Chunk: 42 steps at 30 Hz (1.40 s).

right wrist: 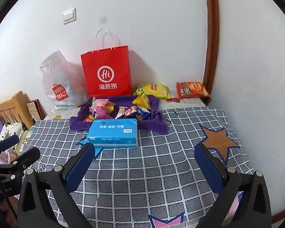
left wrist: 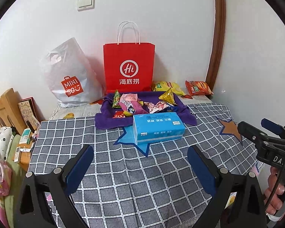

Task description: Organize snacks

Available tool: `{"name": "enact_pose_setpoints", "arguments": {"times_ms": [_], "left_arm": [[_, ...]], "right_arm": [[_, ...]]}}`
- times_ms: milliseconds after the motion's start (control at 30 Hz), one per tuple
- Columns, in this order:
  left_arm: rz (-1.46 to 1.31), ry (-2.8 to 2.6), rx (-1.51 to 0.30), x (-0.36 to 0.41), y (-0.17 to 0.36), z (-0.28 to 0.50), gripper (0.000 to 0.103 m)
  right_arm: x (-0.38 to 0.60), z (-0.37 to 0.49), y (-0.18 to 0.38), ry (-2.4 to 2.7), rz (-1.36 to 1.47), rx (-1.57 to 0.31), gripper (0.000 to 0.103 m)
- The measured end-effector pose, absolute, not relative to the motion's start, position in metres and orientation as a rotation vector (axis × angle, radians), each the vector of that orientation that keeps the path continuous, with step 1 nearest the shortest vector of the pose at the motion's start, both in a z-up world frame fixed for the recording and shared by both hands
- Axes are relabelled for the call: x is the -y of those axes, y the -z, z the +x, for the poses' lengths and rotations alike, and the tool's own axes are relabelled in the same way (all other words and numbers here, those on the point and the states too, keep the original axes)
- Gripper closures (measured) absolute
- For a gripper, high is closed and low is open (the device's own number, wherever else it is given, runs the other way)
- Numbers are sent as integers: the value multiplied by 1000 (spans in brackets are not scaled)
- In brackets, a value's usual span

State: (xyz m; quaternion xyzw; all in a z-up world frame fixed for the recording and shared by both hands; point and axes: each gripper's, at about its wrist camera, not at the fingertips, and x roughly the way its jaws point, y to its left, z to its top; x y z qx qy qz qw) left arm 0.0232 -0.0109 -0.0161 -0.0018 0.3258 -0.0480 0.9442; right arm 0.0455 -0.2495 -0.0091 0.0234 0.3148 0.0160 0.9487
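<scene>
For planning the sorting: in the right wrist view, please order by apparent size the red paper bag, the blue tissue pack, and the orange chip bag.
1. red paper bag, clearly largest.
2. blue tissue pack; it lies nearer the camera, which enlarges it.
3. orange chip bag, smallest, but farthest away.

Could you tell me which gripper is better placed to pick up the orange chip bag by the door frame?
Right, probably. The orange chip bag lies at the table's far right, on that gripper's side. The right gripper is open and empty. The left gripper, also open, would have to cross over.
</scene>
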Motion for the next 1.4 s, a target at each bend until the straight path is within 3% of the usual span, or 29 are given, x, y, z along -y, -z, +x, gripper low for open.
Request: {"name": "enact_pose_setpoints", "arguments": {"times_ms": [1400], "left_arm": [[-12,96,-669,8,16,21,3]], "right_arm": [[251,36,11,-26,63,-641,0]]}}
